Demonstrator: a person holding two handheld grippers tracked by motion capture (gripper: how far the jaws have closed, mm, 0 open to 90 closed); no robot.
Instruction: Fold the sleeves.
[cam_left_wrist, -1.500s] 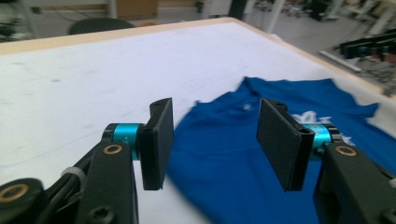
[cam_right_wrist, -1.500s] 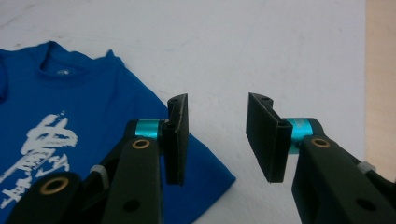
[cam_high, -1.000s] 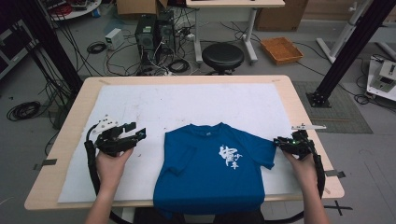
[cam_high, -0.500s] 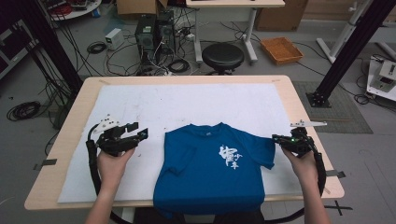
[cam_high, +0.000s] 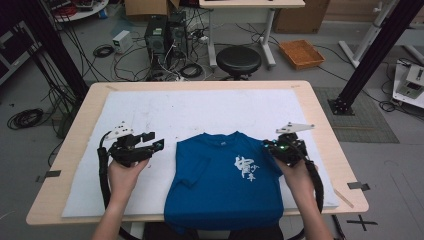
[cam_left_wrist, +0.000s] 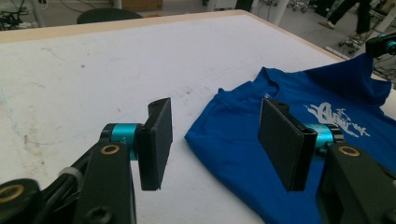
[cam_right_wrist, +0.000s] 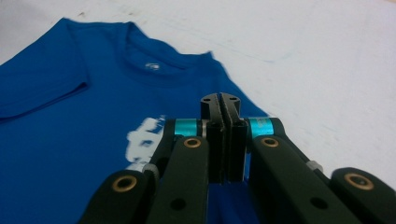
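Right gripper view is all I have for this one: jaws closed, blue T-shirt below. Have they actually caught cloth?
Observer: It looks so. In the left gripper view the right gripper sits at the T-shirt's sleeve, which rises off the white mat to meet it.
Operator: And the other gripper?
Observer: In the high view the left gripper is beside the opposite sleeve, its jaws open with nothing between them.
Operator: Does the shirt lie fully on the table?
Observer: No. In the high view its hem hangs over the near table edge.
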